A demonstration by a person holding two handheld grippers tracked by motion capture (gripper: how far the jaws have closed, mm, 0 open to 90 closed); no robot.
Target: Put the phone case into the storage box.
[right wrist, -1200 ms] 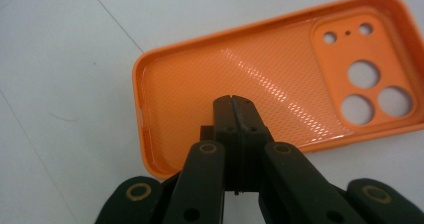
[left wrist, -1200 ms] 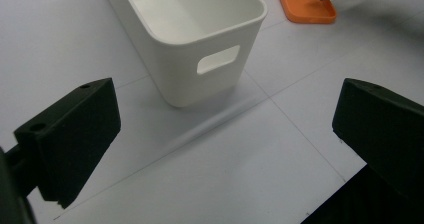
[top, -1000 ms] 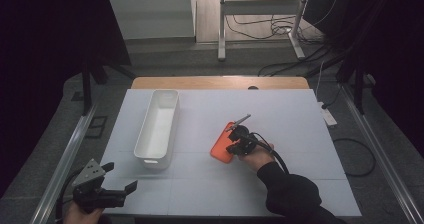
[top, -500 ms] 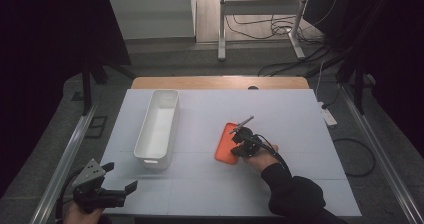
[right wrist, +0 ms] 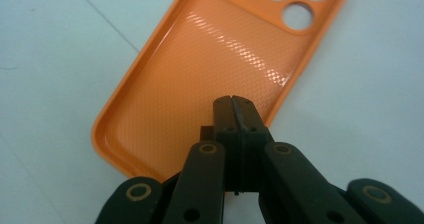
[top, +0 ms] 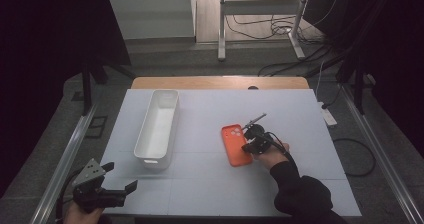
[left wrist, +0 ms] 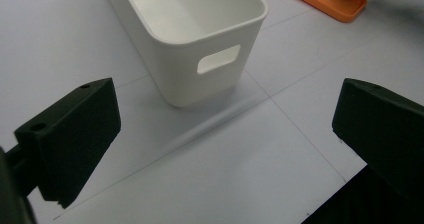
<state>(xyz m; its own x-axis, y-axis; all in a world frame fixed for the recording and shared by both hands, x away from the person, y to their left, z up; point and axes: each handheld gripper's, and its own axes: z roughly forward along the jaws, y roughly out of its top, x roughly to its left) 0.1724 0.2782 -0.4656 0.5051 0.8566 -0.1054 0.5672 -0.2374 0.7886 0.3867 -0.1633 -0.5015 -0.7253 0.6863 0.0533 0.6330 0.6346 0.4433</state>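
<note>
An orange phone case (top: 235, 145) (right wrist: 200, 74) lies inside-up right of the table's middle, camera holes toward the far side. My right gripper (top: 248, 145) (right wrist: 234, 104) is shut, its tips pinched at the case's long right edge; the pads meet with barely a seam between them. A hand in a dark sleeve (top: 300, 194) holds it. A white oblong bin (top: 157, 126) (left wrist: 175, 74) stands empty to the left. My left gripper (top: 120, 176) (left wrist: 225, 134) hovers open at the table's near left corner, pointing at the bin's near end, nothing between its jaws.
The white table (top: 210, 194) carries just the bin and the case. A wooden strip (top: 220, 82) runs along its far edge, metal rails (top: 65, 154) flank both sides, and cables (top: 350, 159) lie on the floor to the right.
The right gripper has moved right across the table and the orange case has gone with it. The left gripper has stayed in place.
</note>
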